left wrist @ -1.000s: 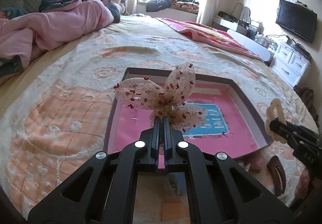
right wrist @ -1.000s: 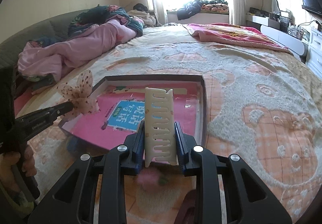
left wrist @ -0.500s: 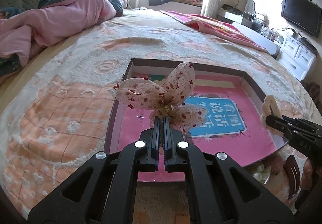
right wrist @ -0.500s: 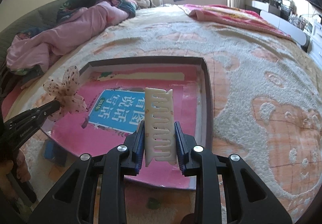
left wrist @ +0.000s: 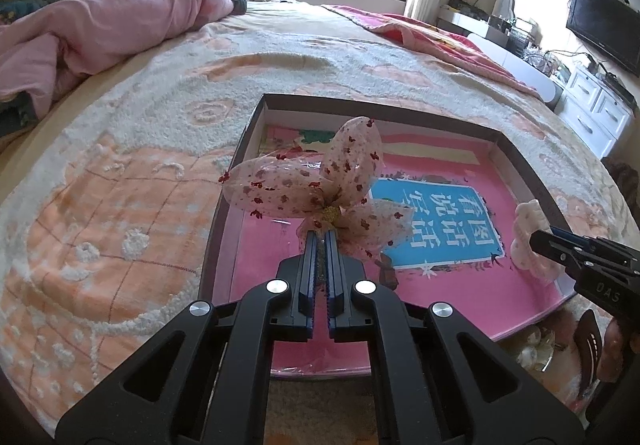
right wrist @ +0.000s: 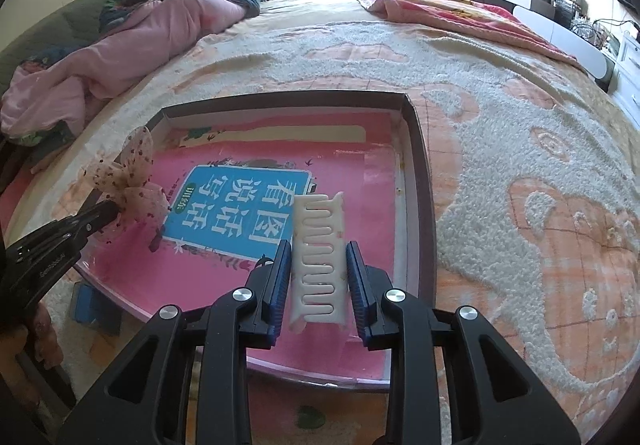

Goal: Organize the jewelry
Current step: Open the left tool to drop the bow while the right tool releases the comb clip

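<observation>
A shallow dark-rimmed box (left wrist: 224,213) with a pink printed bottom lies on the bed; it also shows in the right wrist view (right wrist: 420,173). My left gripper (left wrist: 321,241) is shut on a sheer bow hair clip (left wrist: 316,185) with red specks, held over the box's left part. My right gripper (right wrist: 318,257) is shut on a cream claw hair clip (right wrist: 318,245), held over the box's right part. The left gripper with the bow (right wrist: 128,181) shows at the left of the right wrist view. The right gripper with the claw clip (left wrist: 532,241) shows at the right of the left wrist view.
A brown hair clip (left wrist: 588,341) and a pale trinket (left wrist: 532,353) lie on the blanket before the box's near right corner. A blue item (right wrist: 86,309) lies by the near left corner. A pink quilt (left wrist: 100,25) is piled at the far left.
Both grippers have moved forward and down over the box, each still holding its clip. The box now fills more of both views.
</observation>
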